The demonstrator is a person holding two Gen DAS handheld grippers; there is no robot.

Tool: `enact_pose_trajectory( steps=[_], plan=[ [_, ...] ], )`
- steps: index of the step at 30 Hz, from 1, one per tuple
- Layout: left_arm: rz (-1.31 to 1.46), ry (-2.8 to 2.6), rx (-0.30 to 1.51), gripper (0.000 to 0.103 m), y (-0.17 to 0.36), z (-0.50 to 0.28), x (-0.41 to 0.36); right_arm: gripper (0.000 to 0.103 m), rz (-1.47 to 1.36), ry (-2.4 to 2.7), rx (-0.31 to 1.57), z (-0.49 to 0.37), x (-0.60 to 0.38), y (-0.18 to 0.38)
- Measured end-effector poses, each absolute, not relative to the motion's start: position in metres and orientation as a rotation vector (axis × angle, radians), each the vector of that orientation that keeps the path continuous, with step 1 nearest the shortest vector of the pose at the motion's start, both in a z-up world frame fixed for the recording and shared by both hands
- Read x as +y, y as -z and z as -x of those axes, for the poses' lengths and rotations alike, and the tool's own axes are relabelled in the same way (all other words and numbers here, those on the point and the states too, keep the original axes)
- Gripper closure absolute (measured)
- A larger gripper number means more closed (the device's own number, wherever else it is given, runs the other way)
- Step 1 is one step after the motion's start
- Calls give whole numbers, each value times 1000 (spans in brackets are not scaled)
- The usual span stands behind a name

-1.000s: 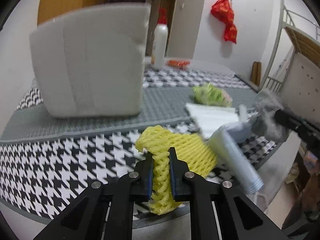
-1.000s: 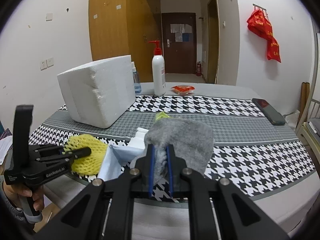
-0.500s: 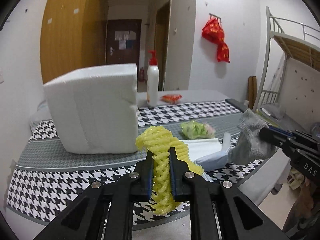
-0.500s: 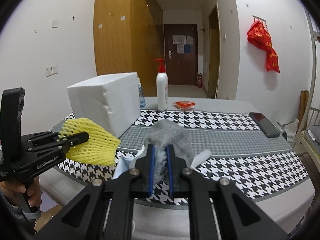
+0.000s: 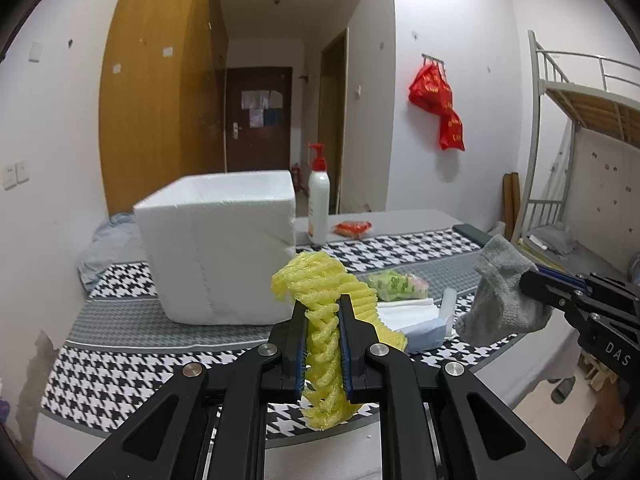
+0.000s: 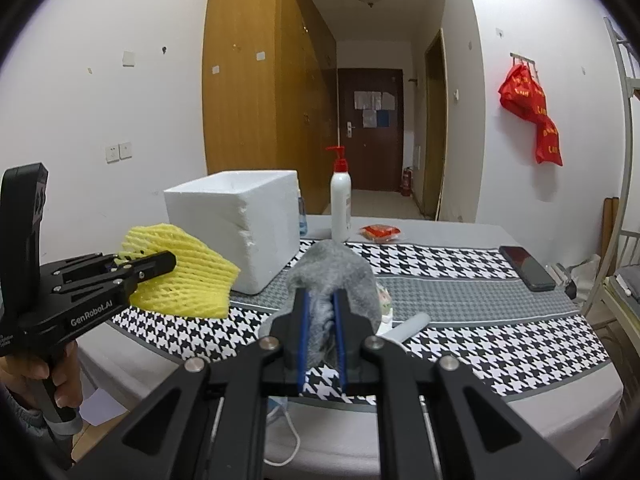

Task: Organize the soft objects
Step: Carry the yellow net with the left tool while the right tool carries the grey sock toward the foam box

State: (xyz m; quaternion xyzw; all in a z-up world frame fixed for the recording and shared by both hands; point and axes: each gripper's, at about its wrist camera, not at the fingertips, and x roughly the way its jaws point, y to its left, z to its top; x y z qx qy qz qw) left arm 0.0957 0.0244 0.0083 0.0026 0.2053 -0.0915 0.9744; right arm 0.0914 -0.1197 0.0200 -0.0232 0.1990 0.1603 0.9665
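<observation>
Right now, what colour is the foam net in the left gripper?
Yellow foam net; clearest in the left wrist view.

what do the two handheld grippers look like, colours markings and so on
Both grippers are matte black with angular linkage arms, silver round pivot bolts and blue pads lining the fingers. The left gripper carries white "GenRobot.AI" lettering on its side and a pistol-style handle. The right gripper shows white letters "DAS" on its body. No cables are visible.

The foam box (image 5: pixel 224 248) hides the table (image 5: pixel 132 320) behind it, and its inside can't be seen. Papers on the far door (image 6: pixel 370 104) are too small to read. In front of the box, the sock (image 6: pixel 340 280) covers most of the green bag (image 6: pixel 385 298), and the yellow net (image 5: pixel 324 312) blocks part of the white cloth (image 5: pixel 408 308)
</observation>
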Motion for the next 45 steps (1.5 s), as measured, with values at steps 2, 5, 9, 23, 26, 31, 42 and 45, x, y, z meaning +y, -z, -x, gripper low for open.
enact_pose_trajectory(
  steps=[2,5,9,23,26,31,42,45],
  plan=[
    [-7,177,398,89,-12,-88,25,88,48,-329,391,-86,-118,-23],
    [-15,153,367,88,-18,-75,27,88,52,-339,372,-78,-115,-27],
    [-20,119,340,88,-24,-60,29,88,56,-361,348,-67,-110,-31],
    [-45,-38,279,88,-27,-5,52,88,79,-504,291,-33,-73,-34],
    [-56,-64,280,88,-25,4,57,88,81,-547,290,-27,-62,-31],
    [-51,-89,266,88,-26,15,63,88,101,-581,289,-20,-49,-30],
    [-35,-113,242,88,-29,19,70,88,113,-610,284,-29,-40,-36],
    [-32,-113,246,88,-29,14,71,88,108,-614,290,-35,-38,-36]
  ],
)
